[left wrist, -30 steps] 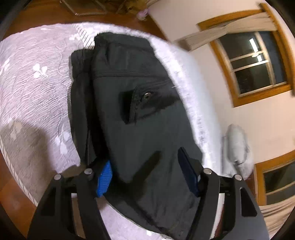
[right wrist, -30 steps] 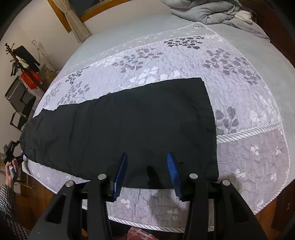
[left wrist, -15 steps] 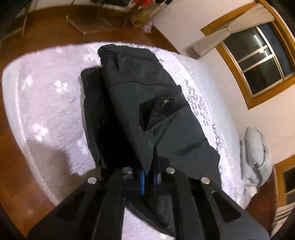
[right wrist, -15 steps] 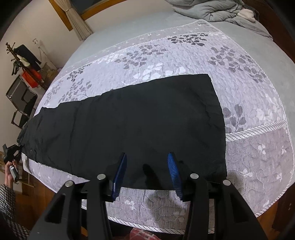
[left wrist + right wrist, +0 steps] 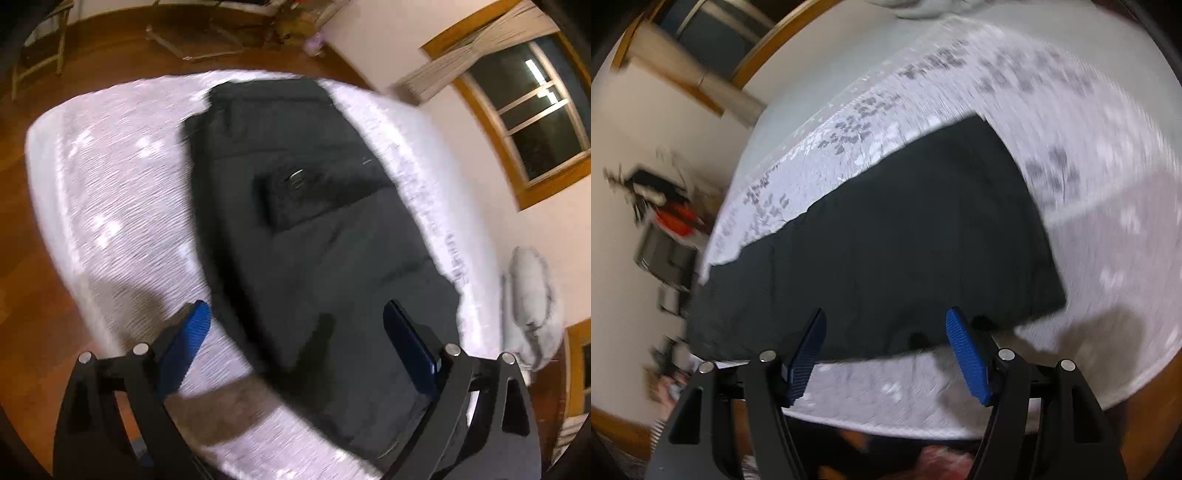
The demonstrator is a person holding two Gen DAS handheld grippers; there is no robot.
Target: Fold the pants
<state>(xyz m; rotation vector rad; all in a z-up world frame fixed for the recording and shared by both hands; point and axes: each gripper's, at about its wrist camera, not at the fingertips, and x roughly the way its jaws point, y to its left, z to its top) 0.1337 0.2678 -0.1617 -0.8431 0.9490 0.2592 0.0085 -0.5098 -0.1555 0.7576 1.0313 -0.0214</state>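
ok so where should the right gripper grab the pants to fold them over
Probably the hem end of the pants, at the near corner beside the right gripper. Come in low from the bed edge: the fabric lies flat, so a finger must slide under.

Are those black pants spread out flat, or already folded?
Folded once lengthwise: the pants lie as one leg-wide strip on the bedspread, second layer peeking out along the waist's left edge.

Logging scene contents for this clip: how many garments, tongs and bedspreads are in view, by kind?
Black pants: 1
Tongs: 2, left tongs and right tongs, both open and holding nothing
Patterned bedspread: 1
Total: 4
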